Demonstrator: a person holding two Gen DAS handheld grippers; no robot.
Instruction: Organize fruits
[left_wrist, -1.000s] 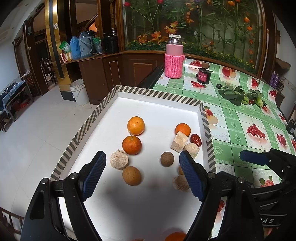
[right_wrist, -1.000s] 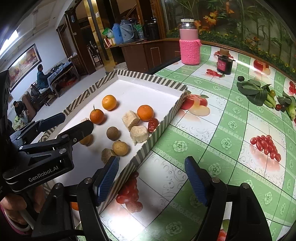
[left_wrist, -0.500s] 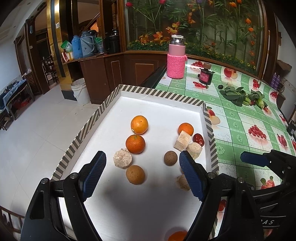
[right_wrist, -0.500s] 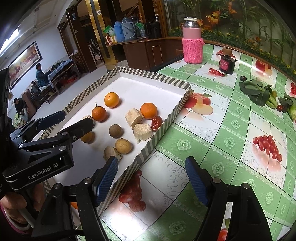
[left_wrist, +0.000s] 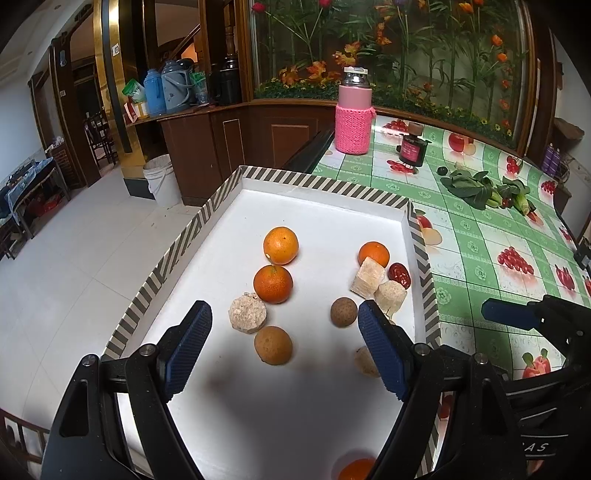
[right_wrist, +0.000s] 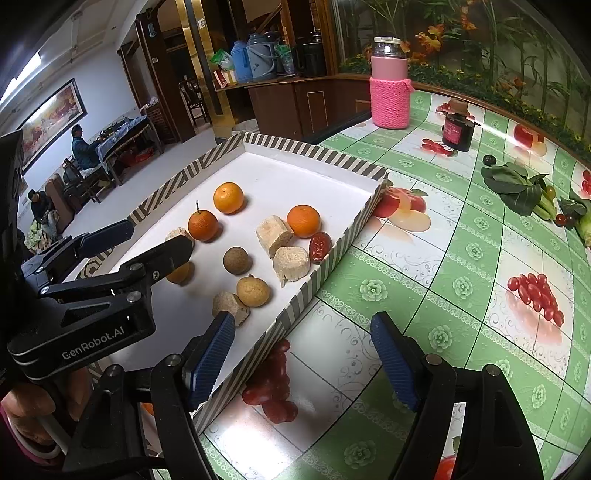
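A white tray with a striped rim holds three oranges, brown round fruits, pale cut chunks and a red date. My left gripper is open and empty above the tray's near half, with a brown fruit between its fingers in the view. My right gripper is open and empty, straddling the tray's right rim over the green tablecloth. Another orange lies at the tray's near edge.
A pink-sleeved bottle and a dark jar stand at the table's far side. Leafy greens lie at the right. The tray's left side overhangs the floor.
Both grippers have drawn back and risen slightly, so the fruits sit a little farther ahead. Both stay open and empty. No fruit has moved.
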